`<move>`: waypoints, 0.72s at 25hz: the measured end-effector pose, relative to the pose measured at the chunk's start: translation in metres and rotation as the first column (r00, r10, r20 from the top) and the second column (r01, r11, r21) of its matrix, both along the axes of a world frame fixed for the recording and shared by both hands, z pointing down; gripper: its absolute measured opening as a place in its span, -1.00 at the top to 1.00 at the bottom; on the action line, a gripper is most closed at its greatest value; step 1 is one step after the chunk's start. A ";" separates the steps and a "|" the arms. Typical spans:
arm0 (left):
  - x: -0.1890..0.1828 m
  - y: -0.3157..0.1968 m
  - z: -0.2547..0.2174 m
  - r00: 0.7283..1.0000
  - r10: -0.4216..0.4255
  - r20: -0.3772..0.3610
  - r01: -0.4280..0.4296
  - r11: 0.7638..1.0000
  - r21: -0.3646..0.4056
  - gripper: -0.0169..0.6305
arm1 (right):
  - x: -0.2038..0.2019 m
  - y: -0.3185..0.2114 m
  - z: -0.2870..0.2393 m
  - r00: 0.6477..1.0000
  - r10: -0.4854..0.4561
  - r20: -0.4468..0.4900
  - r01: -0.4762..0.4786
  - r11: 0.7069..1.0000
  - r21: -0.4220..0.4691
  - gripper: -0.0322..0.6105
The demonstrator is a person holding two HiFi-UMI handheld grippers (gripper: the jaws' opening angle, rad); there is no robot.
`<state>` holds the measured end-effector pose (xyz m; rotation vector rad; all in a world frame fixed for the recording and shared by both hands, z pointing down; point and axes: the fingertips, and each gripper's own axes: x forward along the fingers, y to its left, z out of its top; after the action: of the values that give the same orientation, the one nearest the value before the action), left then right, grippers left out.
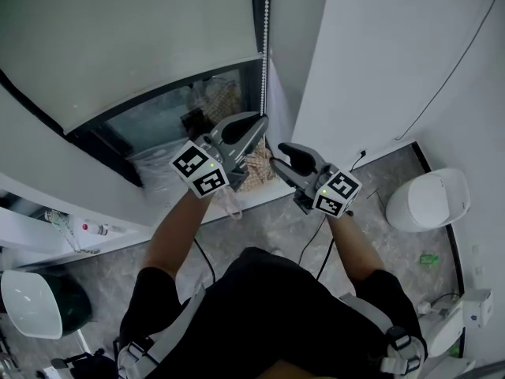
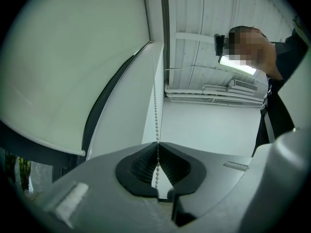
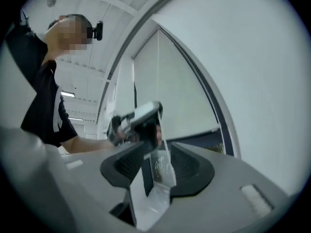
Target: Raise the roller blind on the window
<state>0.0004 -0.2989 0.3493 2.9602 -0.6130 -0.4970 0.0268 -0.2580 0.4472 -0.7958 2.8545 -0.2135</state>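
The pale roller blind (image 1: 118,46) covers most of the window, and a strip of glass (image 1: 162,121) shows under its dark bottom bar. A white bead chain (image 1: 265,46) hangs along the frame's right side. My left gripper (image 1: 259,126) is shut on the chain; in the left gripper view the beads (image 2: 155,110) run up from between its pressed pads (image 2: 157,147). My right gripper (image 1: 278,156) stands just below and to the right, jaws open. In the right gripper view the chain (image 3: 163,139) passes through the gap (image 3: 156,150) without touching the pads, with the left gripper (image 3: 138,120) above it.
A white wall (image 1: 410,54) stands close on the right of the window. A white lidded bin (image 1: 430,200) sits on the grey floor at right, and a white basin (image 1: 28,302) at lower left. Plastic bags (image 1: 256,168) lie on the sill. Black cables (image 1: 323,247) trail across the floor.
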 end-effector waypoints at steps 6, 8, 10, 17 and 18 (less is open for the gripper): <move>-0.002 -0.002 0.007 1.000 -0.007 0.012 0.007 1.000 0.001 0.93 | -0.004 -0.020 -0.132 0.997 0.002 0.075 -0.018 0.976 0.218 0.40; -0.002 -0.001 0.010 1.000 -0.002 0.014 0.002 1.000 0.001 0.93 | -0.011 -0.028 -0.161 0.994 -0.007 0.108 -0.018 0.974 0.226 0.40; -0.002 0.002 0.010 1.000 -0.001 0.022 0.001 1.000 0.007 0.93 | -0.018 -0.036 -0.182 0.990 -0.022 0.138 -0.009 0.976 0.216 0.44; -0.004 0.006 0.006 0.999 0.002 0.048 -0.003 1.000 0.015 0.93 | -0.039 -0.053 -0.217 0.985 -0.053 0.163 0.017 0.976 0.216 0.52; -0.004 0.007 0.006 0.998 0.002 0.055 -0.003 1.000 0.019 0.93 | -0.039 -0.053 -0.218 0.985 -0.050 0.165 0.013 0.976 0.217 0.55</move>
<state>-0.0040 -0.2918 0.3550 3.0009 -0.6127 -0.4247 -0.0124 -0.3113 0.2291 -0.6560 2.6729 0.0240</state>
